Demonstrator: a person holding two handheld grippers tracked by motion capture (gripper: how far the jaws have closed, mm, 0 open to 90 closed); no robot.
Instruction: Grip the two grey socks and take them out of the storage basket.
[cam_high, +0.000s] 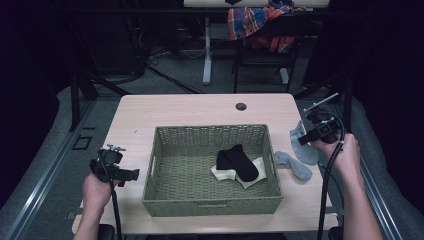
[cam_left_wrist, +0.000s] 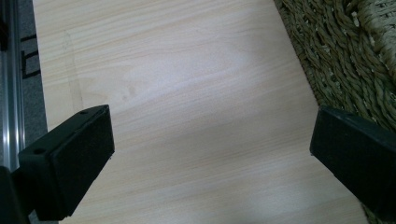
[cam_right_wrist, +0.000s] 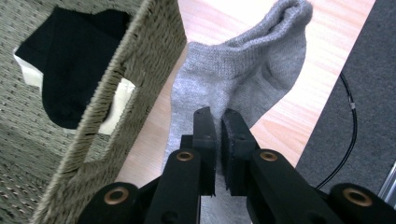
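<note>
Sock sorting at a light wooden table (cam_high: 175, 107), with a woven green basket (cam_high: 150, 172) at its centre. Right gripper (cam_right_wrist: 217, 123): jaws together, pinching a fold of a grey ankle sock (cam_right_wrist: 243, 70) that lies on the tabletop just right of the basket wall, cuff toward the far right edge. In the high view the right gripper (cam_high: 306, 141) sits over this sock (cam_high: 306, 150), and a second grey sock (cam_high: 294, 165) lies just near of it, close to the basket's right wall. Inside the basket, at its right half, a black sock (cam_high: 239, 162) lies across a white sock (cam_high: 256, 170). Left gripper (cam_high: 131, 175): held at the near left of the basket; its own view shows the jaws wide apart over bare table (cam_left_wrist: 187, 93), holding nothing. Handling, as judged: the grey sock is light, soft and limp, so it will drape and swing when lifted; a pinch on a bunched fold near mid-length should hold, and the knit gives the pads good friction with no risk of damage
</note>
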